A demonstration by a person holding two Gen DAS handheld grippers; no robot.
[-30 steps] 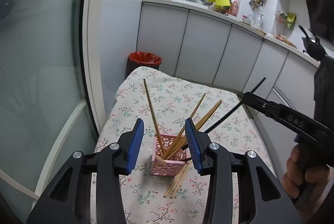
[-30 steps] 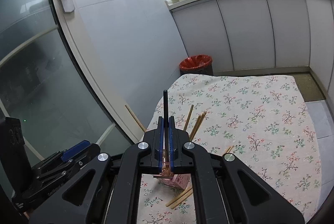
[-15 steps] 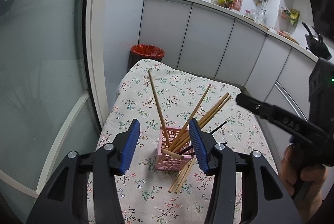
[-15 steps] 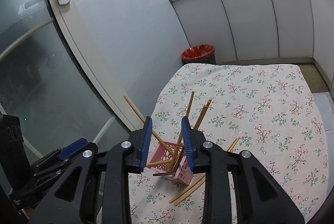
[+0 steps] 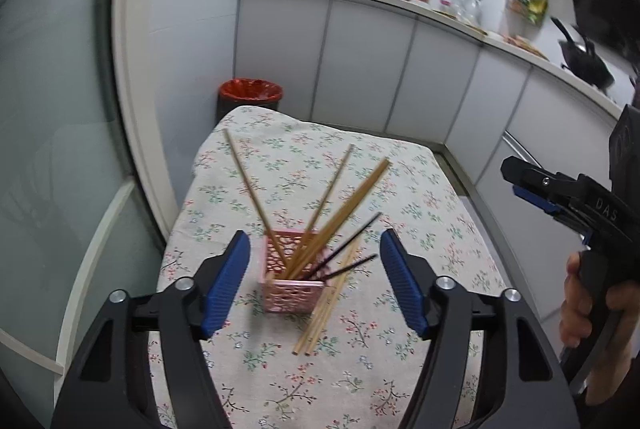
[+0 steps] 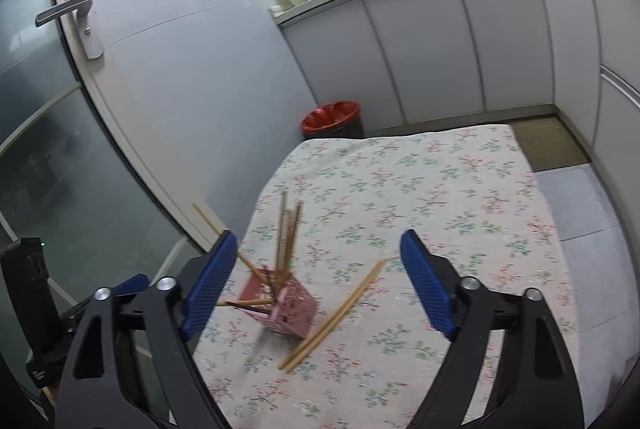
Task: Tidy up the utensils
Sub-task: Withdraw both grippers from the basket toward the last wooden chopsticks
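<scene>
Nearest the left camera, the left gripper (image 5: 314, 279) is hanging spread wide and empty above the cloth (image 5: 420, 189), with the pink holder (image 5: 291, 287) lying between its jaws in view. The right gripper (image 6: 316, 287) is likewise gaping, holding nothing. Two loose chopsticks (image 5: 326, 303) are lying flat, touching the holder's right side. Risk: the light holder is carrying splayed sticks (image 5: 340, 205) and two dark ones (image 5: 348, 253); a jaw nudging those while reaching for the loose pair is likely tipping it. Farther off, the red bin (image 5: 250, 95) is standing beyond the table.

Raised letters "DAS" stand on the black body of the right tongs (image 5: 532, 185), seen from the left wrist view.
</scene>
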